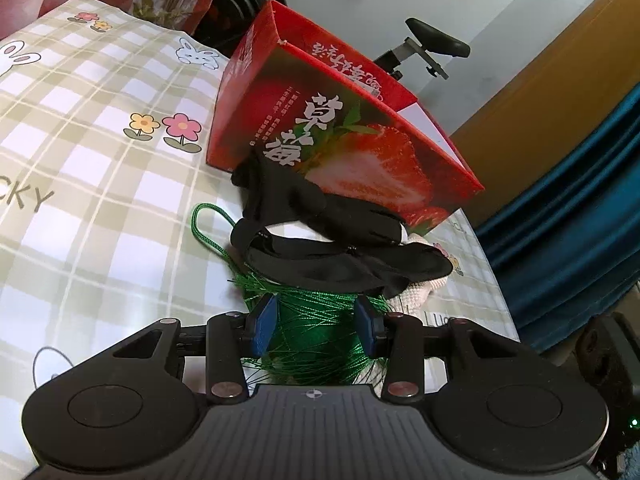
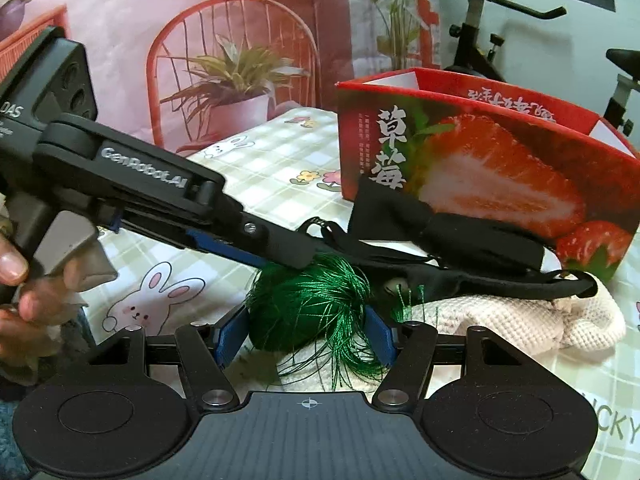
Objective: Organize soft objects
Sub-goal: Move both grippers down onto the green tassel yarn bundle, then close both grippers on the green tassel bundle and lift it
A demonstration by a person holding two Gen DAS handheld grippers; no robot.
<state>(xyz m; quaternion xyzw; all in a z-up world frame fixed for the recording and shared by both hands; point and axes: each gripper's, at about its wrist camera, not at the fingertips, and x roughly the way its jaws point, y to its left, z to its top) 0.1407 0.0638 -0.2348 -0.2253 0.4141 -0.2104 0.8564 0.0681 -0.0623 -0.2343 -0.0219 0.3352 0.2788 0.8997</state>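
Two grippers meet on one spool [image 1: 312, 332] of green thread at the near edge of a checked table [image 1: 100, 160], just in front of a red strawberry box [image 1: 360, 152]. The left gripper [image 1: 315, 322] has its blue pads clamped on the spool's sides. The right gripper [image 2: 306, 336] straddles the same spool from the other side, its jaws apart and the pads just beside the thread, not clearly pressing.

The trouble likely lies in what is tangled around the spool. A black strapped cloth [image 1: 344, 264] is draped over its top and leans against the box front. Loose green strands fan out over both sets of pads and onto a cream knit [image 2: 500, 320] beside it. A green cord [image 1: 204, 228] loops away across the table. Lift the spool now and the black cloth probably rides up with it or slides off. The stray strands could also snag on a pad and unwind, or drag the knit along. Two grippers pulling on one spool could twist it loose.

The box is the only container in sight. It stands open at the top, and from here only its pale inner wall shows. Whether anything lies inside cannot be told, and every soft thing on view sits outside it. A hand [image 2: 24, 280] works the left gripper's trigger.
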